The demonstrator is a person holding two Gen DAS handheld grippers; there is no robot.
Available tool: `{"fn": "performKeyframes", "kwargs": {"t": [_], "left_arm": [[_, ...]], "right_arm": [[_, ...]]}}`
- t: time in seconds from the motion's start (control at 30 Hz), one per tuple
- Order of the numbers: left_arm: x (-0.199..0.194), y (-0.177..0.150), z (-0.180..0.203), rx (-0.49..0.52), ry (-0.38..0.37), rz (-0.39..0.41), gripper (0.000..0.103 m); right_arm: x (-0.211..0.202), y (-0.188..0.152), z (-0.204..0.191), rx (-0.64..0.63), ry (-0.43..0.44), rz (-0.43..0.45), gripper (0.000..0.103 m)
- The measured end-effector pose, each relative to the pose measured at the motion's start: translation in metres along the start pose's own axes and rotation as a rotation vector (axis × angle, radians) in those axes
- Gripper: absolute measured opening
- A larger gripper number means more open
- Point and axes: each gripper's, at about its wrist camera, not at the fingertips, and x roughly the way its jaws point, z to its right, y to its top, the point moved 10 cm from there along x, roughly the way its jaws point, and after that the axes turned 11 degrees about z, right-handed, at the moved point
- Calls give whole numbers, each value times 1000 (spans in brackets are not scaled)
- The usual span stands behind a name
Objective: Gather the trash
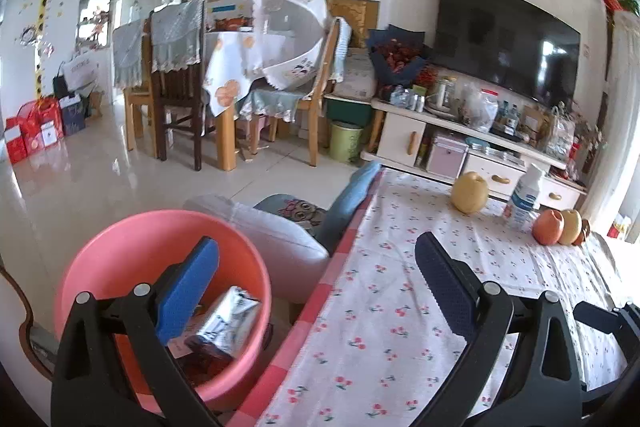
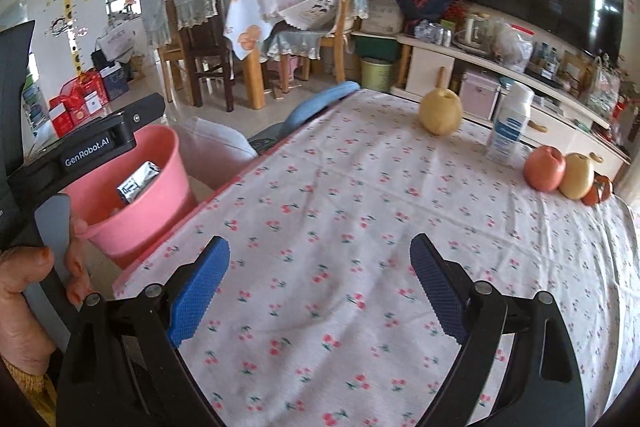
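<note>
Both hand-held grippers, left & right, are held wide w/ nothing gripped. Silver wrapper is already seen inside pink bin, left of bench. Bench should be scanned for leftover trash; far-right fruit & bottle are best left untouched.

Left gripper fingers spread wide, pink bucket holding seemingly foil wrapper, floral tablecloth

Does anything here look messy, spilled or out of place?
Nothing is spilled. The mesh food cover on the far dining table sits tipped on its side, not flat. The silver wrapper lies in the pink bin; the fruit and bottle stand upright.
</note>
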Motion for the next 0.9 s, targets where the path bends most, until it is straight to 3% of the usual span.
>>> {"fn": "performKeyframes", "kwargs": {"t": [0.9], "left_arm": [[-22,-26,147,216,-133,21,99]], "right_arm": [[-70,-54,144,70,-220,32,91]]}}
